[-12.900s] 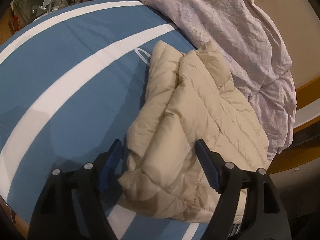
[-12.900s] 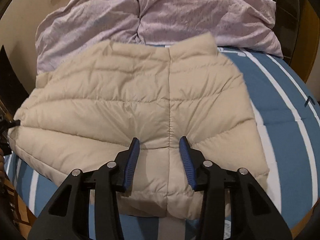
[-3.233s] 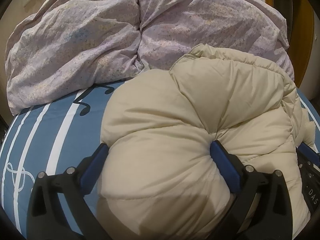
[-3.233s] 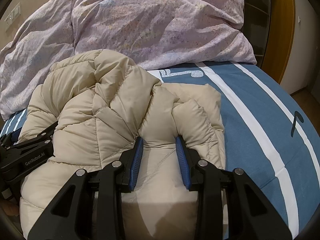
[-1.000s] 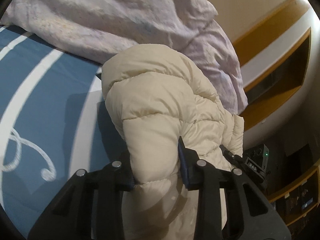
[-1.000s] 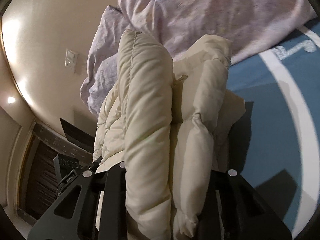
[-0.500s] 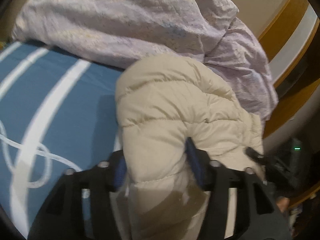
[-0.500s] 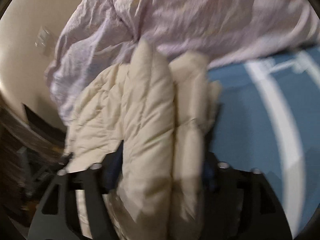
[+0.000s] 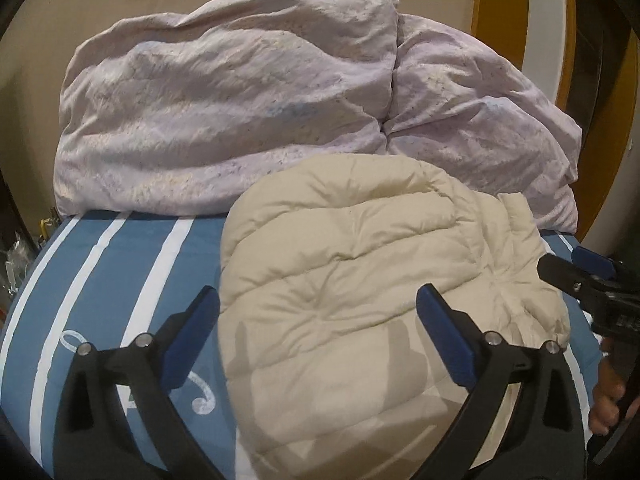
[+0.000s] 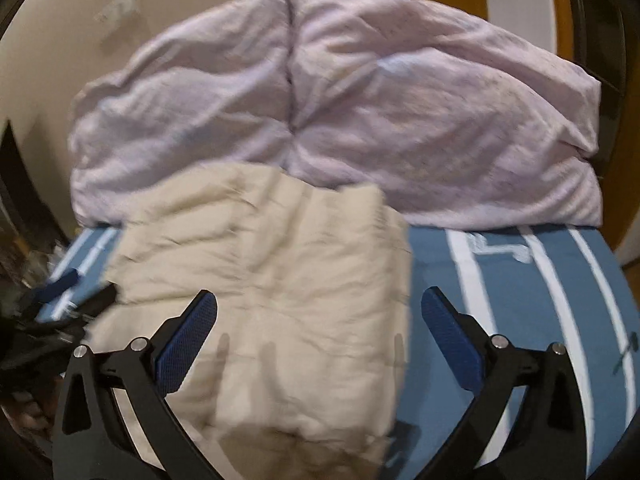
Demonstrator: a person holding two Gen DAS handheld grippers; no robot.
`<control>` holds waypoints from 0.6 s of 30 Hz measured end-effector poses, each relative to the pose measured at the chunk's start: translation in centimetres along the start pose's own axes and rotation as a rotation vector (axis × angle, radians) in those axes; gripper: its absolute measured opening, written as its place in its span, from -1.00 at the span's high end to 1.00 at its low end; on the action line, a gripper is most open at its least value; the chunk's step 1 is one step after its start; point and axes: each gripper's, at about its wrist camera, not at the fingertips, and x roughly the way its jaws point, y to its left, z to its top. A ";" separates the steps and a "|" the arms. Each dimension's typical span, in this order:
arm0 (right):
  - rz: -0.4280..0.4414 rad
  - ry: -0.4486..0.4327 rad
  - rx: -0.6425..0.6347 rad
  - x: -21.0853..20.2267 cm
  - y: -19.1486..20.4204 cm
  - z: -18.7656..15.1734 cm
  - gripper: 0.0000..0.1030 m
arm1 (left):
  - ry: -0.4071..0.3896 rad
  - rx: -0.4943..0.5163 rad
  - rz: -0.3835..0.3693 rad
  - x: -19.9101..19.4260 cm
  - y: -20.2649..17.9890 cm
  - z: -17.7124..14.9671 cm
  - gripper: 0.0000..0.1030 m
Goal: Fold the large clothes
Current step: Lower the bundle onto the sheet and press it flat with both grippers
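Observation:
A cream quilted down jacket [image 9: 360, 280] lies folded into a thick bundle on the blue bedspread [image 9: 100, 280] with white stripes. My left gripper [image 9: 320, 320] hovers over the bundle's near left part, its jaws still opening wide and its blue pads clear of the fabric. The right wrist view is blurred; there the jacket [image 10: 280, 300] lies below my right gripper [image 10: 318, 320], whose jaws are also opening wide, touching nothing. The right gripper [image 9: 592, 276] shows at the right edge of the left view, and the left gripper [image 10: 68, 292] at the left edge of the right view.
Two lilac crumpled pillows [image 9: 224, 120] are stacked against the beige wall just behind the jacket. A wooden door frame [image 9: 500, 12] stands at the back right. A person's hand [image 9: 608, 404] grips the right tool. Clutter [image 9: 16, 256] sits off the bed's left side.
Both grippers have let go of the jacket, opened wide and pulled back and up. The bundle, held up on edge a second ago, now lies flat on the bedspread.

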 end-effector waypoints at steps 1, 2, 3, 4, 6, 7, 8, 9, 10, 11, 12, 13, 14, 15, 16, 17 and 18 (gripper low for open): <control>0.011 -0.015 0.001 0.0 0.2 0.0 -0.97 | -0.006 -0.007 0.004 0.3 0.0 0.1 -0.91; 0.016 -0.027 -0.003 0.2 0.6 0.2 -0.91 | -0.008 -0.013 0.007 0.4 0.1 0.0 -0.91; 0.012 -0.039 -0.013 0.4 0.7 0.1 -0.85 | -0.011 -0.025 0.012 0.7 0.3 0.1 -0.91; 0.007 -0.044 -0.024 0.5 1.0 -0.1 -0.84 | -0.015 -0.032 0.016 1.0 0.4 0.1 -0.91; -0.008 -0.042 -0.060 1.3 1.4 -0.7 -0.84 | -0.012 -0.039 0.034 1.7 0.6 -0.2 -0.91; -0.020 -0.032 -0.064 1.6 1.6 -0.9 -0.84 | -0.004 -0.036 0.041 2.0 0.6 -0.3 -0.91; -0.029 -0.019 -0.078 2.1 1.7 -1.3 -0.84 | 0.007 -0.031 0.047 2.5 0.7 -0.5 -0.91; -0.042 0.001 -0.092 2.8 1.8 -1.7 -0.84 | 0.015 -0.028 0.049 2.9 0.7 -0.7 -0.91; -0.050 0.012 -0.098 3.2 1.8 -2.0 -0.84 | 0.023 -0.025 0.052 3.4 0.7 -1.0 -0.92; -0.061 0.028 -0.104 3.8 1.7 -2.4 -0.83 | 0.025 -0.023 0.053 3.7 0.7 -1.2 -0.92; -0.063 0.036 -0.105 4.1 1.7 -2.7 -0.83 | 0.027 -0.021 0.052 3.9 0.8 -1.4 -0.93; -0.065 0.046 -0.099 4.5 1.5 -2.9 -0.83 | 0.030 -0.018 0.048 4.3 0.8 -1.6 -0.94; -0.066 0.053 -0.093 4.7 1.3 -3.0 -0.83 | 0.034 -0.014 0.047 4.5 0.8 -1.6 -0.94; -0.067 0.062 -0.086 5.0 1.1 -3.1 -0.83 | 0.037 -0.010 0.047 4.7 0.8 -1.6 -0.94; -0.065 0.075 -0.078 5.4 0.9 -3.2 -0.83 | 0.040 -0.002 0.049 5.0 0.7 -1.7 -0.95; -0.065 0.083 -0.073 5.6 0.8 -3.2 -0.83 | 0.040 0.007 0.055 5.2 0.6 -1.7 -0.96; -0.064 0.089 -0.071 5.8 0.7 -3.4 -0.84 | 0.041 0.013 0.059 5.4 0.5 -1.8 -0.97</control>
